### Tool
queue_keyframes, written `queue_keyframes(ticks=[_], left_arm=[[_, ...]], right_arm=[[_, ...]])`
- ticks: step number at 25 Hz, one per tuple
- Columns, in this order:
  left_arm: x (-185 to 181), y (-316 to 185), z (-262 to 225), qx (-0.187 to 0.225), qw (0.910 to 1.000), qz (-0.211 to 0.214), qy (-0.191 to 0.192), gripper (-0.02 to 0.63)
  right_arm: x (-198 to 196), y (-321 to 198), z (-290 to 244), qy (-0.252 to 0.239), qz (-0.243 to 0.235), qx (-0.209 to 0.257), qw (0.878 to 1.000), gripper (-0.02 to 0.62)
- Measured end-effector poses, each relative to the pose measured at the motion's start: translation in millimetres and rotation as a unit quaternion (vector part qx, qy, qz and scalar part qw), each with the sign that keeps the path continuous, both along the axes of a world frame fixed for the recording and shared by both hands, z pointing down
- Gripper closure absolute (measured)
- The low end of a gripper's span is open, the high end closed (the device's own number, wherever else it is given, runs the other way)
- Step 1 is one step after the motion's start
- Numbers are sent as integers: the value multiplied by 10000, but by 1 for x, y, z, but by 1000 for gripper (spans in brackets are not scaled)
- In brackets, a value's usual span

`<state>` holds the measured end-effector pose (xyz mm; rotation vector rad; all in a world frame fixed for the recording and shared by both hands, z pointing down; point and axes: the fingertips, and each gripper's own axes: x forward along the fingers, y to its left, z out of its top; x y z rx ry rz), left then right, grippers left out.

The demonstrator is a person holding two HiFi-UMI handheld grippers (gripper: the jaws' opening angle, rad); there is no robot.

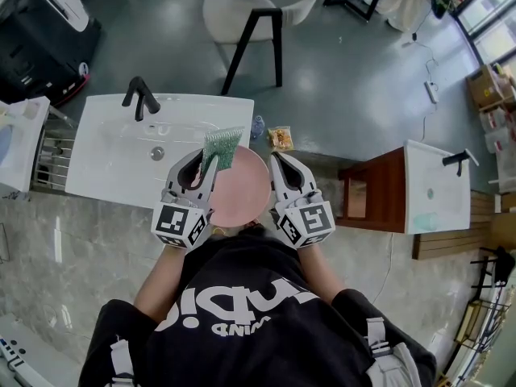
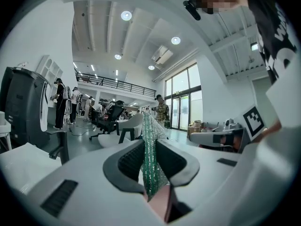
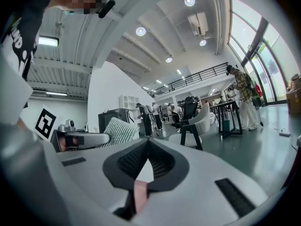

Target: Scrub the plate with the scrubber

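Head view, left to right. A white rectangular ceramic basin with a black bent-spout faucet at its far rim lies ahead of and to the left of the left tool. It is set on a grey-veined stone table.

The left tool points level, its jaws closed on a green, glittery mesh scrubber. The scrubber stands upright between the pads and rises past the tips, leaning toward the right tool.

A round, pale pink plate faces up between and partly under the two tools, overlapping the basin's near right corner. The left tool's inner jaw overlaps the plate's left edge. In each gripper view a strip of pink shows low in the gap at the root of the jaws.

The right tool points level beside the plate's right edge. Its jaws are fully closed, tips meeting, with nothing between the tips; whether it presses on the plate cannot be told.

Well to the right of the right tool, a reddish-brown wooden stand carries a second white basin.
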<state>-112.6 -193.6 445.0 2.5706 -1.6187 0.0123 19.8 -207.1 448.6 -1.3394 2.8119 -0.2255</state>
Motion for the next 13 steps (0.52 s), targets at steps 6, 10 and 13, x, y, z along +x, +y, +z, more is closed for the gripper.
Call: queue_keyframes(ticks=[6, 10, 13], left_arm=[[-2, -3, -1, -2, 10000, -44, 3, 511], [-4, -4, -1, -33, 10000, -37, 10, 511], [-7, -4, -1, -38, 10000, -41, -8, 511]], right_arm=[[0, -2, -2, 60, -30, 59, 10000, 577], [-4, -3, -1, 102, -61, 49, 9999, 577], [-8, -3, 0, 151, -107, 54, 9998, 577]])
